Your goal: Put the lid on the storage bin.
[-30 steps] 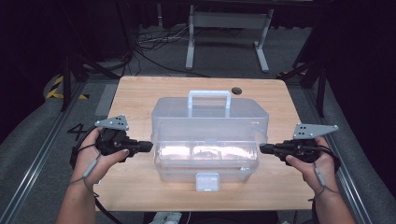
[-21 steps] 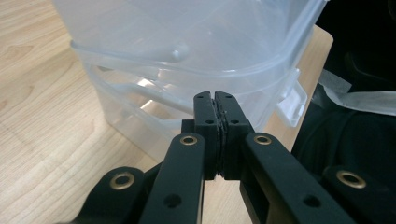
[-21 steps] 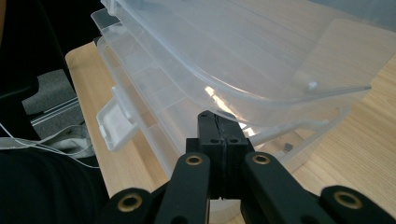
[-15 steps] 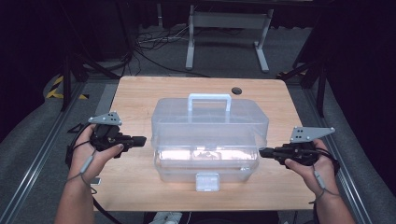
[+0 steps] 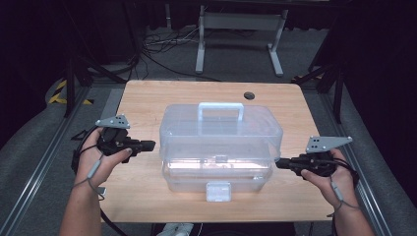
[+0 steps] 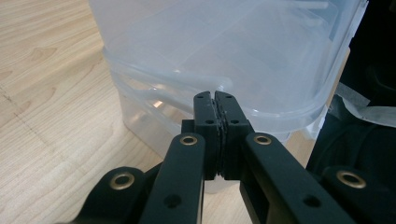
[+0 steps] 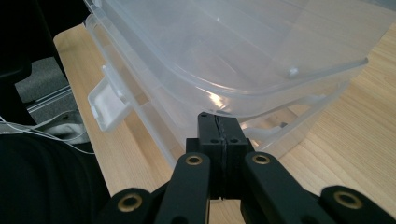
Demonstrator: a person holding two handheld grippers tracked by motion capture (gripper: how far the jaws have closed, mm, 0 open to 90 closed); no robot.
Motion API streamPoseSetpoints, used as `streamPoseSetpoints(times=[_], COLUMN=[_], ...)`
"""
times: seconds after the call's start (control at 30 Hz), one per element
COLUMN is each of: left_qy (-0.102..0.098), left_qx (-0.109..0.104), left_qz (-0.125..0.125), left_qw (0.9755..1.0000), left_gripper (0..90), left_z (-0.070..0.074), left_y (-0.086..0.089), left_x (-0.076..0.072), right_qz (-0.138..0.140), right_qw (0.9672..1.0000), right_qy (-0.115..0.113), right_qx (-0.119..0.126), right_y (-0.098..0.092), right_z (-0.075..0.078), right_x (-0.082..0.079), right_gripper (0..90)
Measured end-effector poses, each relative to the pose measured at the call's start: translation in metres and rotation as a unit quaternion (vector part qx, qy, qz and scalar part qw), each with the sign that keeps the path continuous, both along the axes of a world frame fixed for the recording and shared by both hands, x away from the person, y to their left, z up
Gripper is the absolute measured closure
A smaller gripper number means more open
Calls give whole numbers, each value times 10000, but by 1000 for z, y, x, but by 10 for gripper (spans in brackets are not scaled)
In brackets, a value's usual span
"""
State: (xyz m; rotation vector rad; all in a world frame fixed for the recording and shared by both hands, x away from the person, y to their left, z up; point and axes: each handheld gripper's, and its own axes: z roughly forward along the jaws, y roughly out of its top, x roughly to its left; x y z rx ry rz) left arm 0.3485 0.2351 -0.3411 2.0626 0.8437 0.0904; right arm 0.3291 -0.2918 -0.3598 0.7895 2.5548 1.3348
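A clear plastic storage box [image 5: 221, 142] with a white carry handle [image 5: 221, 110] and a white front latch [image 5: 219, 191] stands mid-table. My left gripper [image 5: 150, 145] is shut and empty, its tips a short way off the box's left end. In the left gripper view the closed tips [image 6: 215, 95] point just under the lid's rim [image 6: 261, 116]. My right gripper [image 5: 278, 163] is shut too, its tips at the box's right end. In the right gripper view they [image 7: 217, 116] sit directly below the lid's edge [image 7: 261, 100], close to it or touching; the latch [image 7: 109, 105] hangs at left.
The box rests on a wooden table [image 5: 147, 98] with a small dark round hole [image 5: 249, 95] near its far edge. Bare wood lies on every side of the box. Beyond the table, a metal stand [image 5: 241, 29] and loose cables [image 5: 162, 44] lie on the dark floor.
My left gripper has drifted slightly away from me along the box's left end. The right gripper and the box stay about where they were.
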Motion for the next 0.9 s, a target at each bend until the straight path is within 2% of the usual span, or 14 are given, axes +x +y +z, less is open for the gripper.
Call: streamPoseSetpoints(times=[0.2, 0.43, 0.9], left_qy=[15, 3, 43], left_qx=[0, 24, 48], left_qz=[44, 35, 26], left_qw=[10000, 10000, 10000], left_gripper=[887, 886, 882], left_z=[-1, -1, -1], left_y=[0, 1, 0], left_x=[2, 2, 2], right_qz=[-21, 58, 296], right_qw=[9997, 9989, 9957], right_qy=[-32, 9, 283], right_qx=[-262, -460, -832], right_y=[0, 2, 5], right_z=[-1, -3, -10], right_x=[-1, -1, 1], right_gripper=[900, 900, 900])
